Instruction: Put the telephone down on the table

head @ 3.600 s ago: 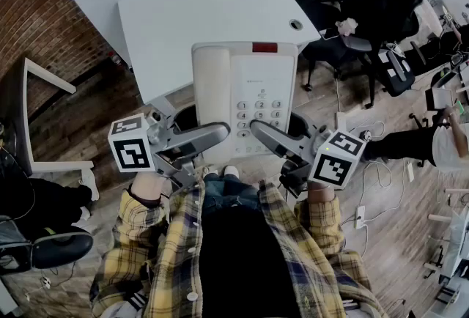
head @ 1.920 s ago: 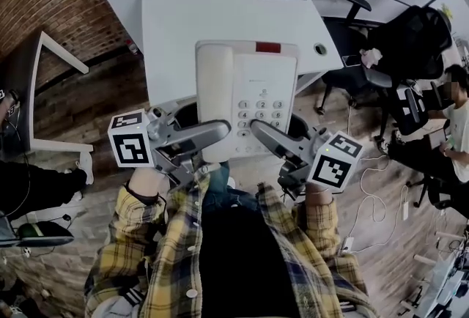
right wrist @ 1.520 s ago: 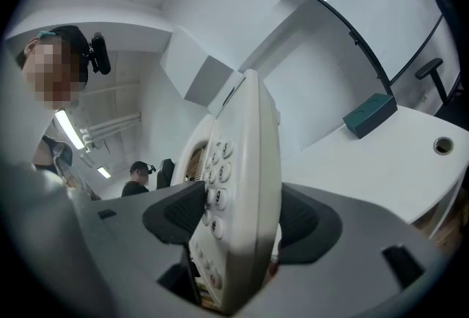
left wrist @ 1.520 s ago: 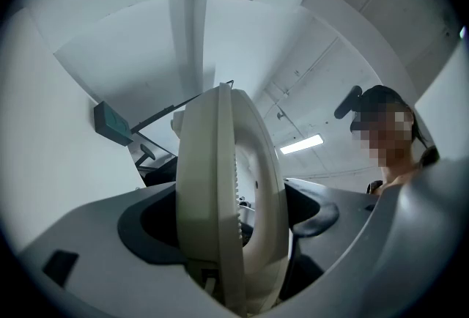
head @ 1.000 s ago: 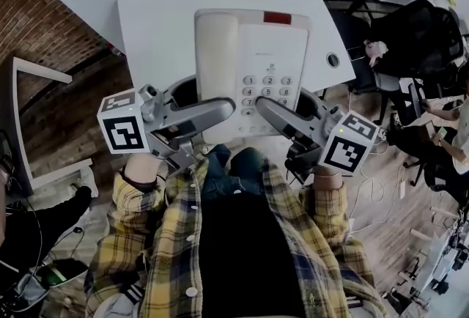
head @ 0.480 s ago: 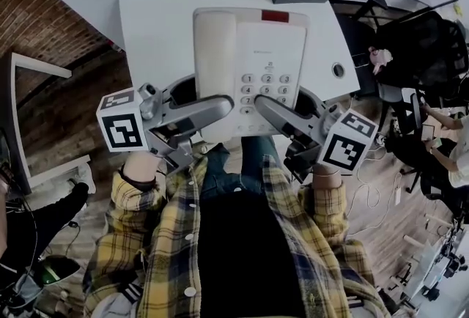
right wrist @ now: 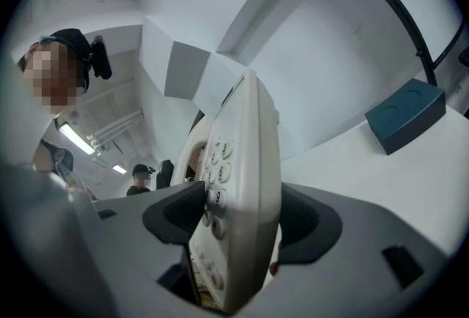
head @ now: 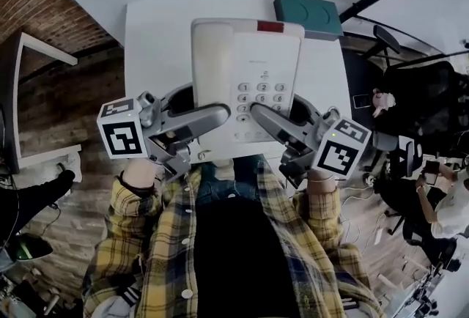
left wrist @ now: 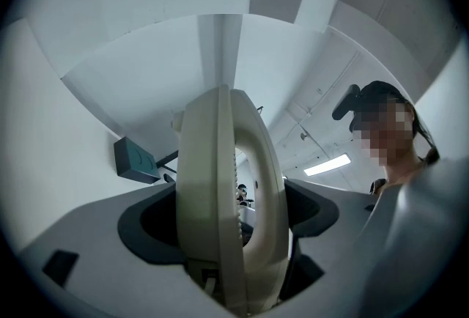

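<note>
Mid-carry, set-down not yet done. Holding white telephone (head: 245, 71) level over white table (head: 157, 38), keypad up, near end hanging past table edge toward plaid shirt (head: 168, 236). Pinching handset side w/ left gripper (head: 214, 117), top & bottom of casing squeezed between jaws; in left gripper view, gripping handset (left wrist: 220, 185) edge-on, no gap either side. Clamping keypad side w/ right gripper (head: 262, 116) the same way; in right gripper view, biting just inside the buttons (right wrist: 218, 170), pressed tight on casing. Appears raised off tabletop, judging by right gripper view, though height hard to tell. Passing near teal box (head: 308, 15) at table's far right corner, close to phone's far corner.

Next, prob.: ease fwd so whole base sits over table, staying short of box; lower both sides together, kept flat so handset doesn't slide from cradle. Mind lower jaws under base, likely to meet tabletop first; rest far end down, then spread jaws & draw back toward body.
</note>
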The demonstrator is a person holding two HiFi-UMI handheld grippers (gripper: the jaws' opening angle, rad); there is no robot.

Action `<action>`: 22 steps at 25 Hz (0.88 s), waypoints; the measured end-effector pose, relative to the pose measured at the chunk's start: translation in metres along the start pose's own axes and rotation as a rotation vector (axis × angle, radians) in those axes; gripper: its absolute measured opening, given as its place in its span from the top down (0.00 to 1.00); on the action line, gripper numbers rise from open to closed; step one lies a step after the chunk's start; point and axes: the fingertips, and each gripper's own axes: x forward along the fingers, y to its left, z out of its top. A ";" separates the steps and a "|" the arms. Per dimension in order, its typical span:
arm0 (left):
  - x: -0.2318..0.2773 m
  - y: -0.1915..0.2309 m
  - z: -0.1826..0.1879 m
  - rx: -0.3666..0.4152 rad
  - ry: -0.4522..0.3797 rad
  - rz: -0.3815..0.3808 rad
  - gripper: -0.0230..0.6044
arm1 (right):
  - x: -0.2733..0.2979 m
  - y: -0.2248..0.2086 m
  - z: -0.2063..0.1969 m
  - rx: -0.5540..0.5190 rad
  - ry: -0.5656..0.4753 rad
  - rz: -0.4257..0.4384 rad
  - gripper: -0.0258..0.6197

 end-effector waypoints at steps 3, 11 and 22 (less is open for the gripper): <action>0.002 -0.014 -0.009 0.013 -0.031 0.024 0.33 | -0.011 0.008 -0.002 -0.013 0.018 0.035 0.53; -0.003 -0.028 0.001 0.049 -0.139 0.107 0.33 | -0.003 0.019 0.013 -0.048 0.115 0.139 0.53; 0.023 -0.029 -0.001 0.057 -0.213 0.183 0.33 | -0.017 0.006 0.030 -0.062 0.197 0.219 0.53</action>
